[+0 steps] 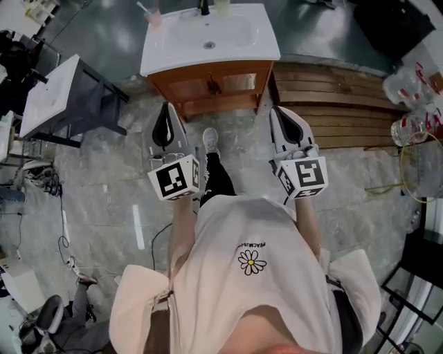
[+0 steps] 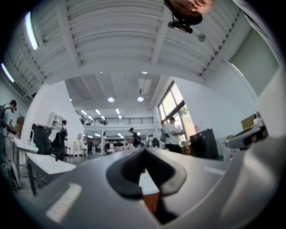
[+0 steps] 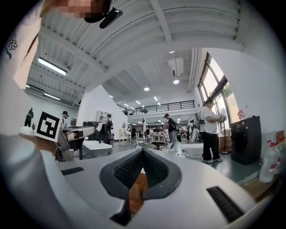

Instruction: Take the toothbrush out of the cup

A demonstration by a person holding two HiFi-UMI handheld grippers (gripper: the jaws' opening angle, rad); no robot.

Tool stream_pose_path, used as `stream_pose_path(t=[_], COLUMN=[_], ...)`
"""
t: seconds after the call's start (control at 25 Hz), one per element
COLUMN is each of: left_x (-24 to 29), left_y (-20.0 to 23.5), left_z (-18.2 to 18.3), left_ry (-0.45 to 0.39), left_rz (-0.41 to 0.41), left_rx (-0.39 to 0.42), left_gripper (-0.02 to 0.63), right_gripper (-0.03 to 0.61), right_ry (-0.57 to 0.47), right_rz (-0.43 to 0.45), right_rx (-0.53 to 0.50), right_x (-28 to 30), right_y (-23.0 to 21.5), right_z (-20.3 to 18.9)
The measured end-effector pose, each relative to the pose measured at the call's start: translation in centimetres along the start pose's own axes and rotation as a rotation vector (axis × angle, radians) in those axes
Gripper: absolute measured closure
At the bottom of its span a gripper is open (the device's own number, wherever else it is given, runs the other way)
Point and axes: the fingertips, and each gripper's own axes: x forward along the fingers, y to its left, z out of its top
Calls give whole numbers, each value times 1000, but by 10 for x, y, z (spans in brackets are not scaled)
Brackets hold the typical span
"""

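Note:
In the head view a pink cup (image 1: 154, 18) stands on the back left corner of the white washbasin (image 1: 257, 43), and a toothbrush (image 1: 144, 8) sticks out of it, leaning left. Both grippers hover in front of the wooden vanity cabinet (image 1: 211, 86), well short of the cup. The left gripper (image 1: 165, 106) points at the cabinet's left side, its jaws shut and holding nothing. The right gripper (image 1: 275, 109) points at the cabinet's right edge, also shut and holding nothing. In the left gripper view the left gripper (image 2: 144, 150) has its pads together, as does the right gripper (image 3: 143, 150) in its own view.
A faucet (image 1: 205, 7) and a pale cup (image 1: 221, 5) stand at the basin's back. A white table (image 1: 48, 97) is at the left, a slatted wooden platform (image 1: 332, 104) and plastic bottles (image 1: 412, 90) at the right. Cables (image 1: 66, 242) lie on the floor.

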Motion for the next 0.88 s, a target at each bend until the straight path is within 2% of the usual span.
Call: stream_pose_path(t=[0.12,0.24,0.44,0.6,0.88], left_x=[30,60,122,174,274], left_y=[6,22,47,66,101], left_z=[-5,-21,-27,-33,-45], left_ry=[-49,-7,4,15,0], left_rz=[-10,-4,-7,-33,-110], left_rx=[1,7,13,-17,-9], left_gripper=[607,607,607,607,607], right_gripper=[578,578,578,578,578], right_ry=[5,32,54,76,67], right_rz=[-26,-57,-95,-100,-136], right_rx=[-20,-22,-10,-27,-40], right_x=[18,36,87,142,266], right_y=[-19,-31,-49,-56,-72], right_z=[0,-7,-8,-2,17])
